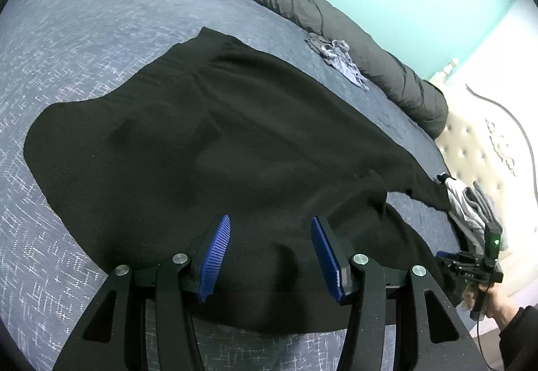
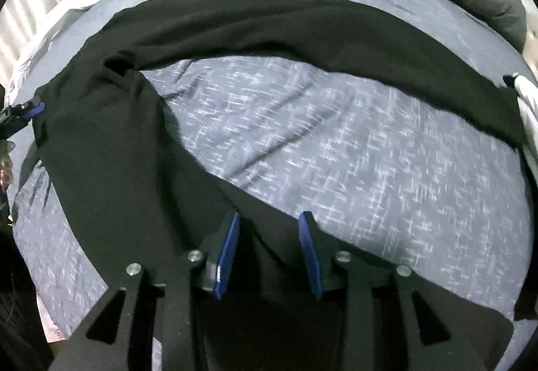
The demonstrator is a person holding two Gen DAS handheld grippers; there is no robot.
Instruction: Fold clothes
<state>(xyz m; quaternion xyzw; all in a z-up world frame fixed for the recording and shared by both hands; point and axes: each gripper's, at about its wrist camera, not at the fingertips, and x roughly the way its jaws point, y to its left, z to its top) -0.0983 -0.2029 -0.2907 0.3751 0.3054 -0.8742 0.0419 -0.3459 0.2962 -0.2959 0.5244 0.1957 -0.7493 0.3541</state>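
A black garment (image 1: 218, 135), trousers by the look of it, lies spread on the blue-grey patterned bed sheet (image 1: 67, 68). My left gripper (image 1: 270, 219) stands open just above its near edge, blue pads apart, nothing pinched. In the right wrist view the garment (image 2: 101, 152) forks. One leg runs across the top to the right. The other comes down under my right gripper (image 2: 269, 215), whose jaws stand open over the cloth with the pads off it. The right gripper (image 1: 447, 256) also shows at the lower right of the left wrist view, held by a hand.
A rolled dark grey duvet (image 1: 302, 4) lines the far side of the bed, with a crumpled grey-blue piece of clothing (image 1: 339, 58) against it. A pile of grey and white clothes (image 1: 470, 206) sits by the cream tufted headboard (image 1: 477, 149).
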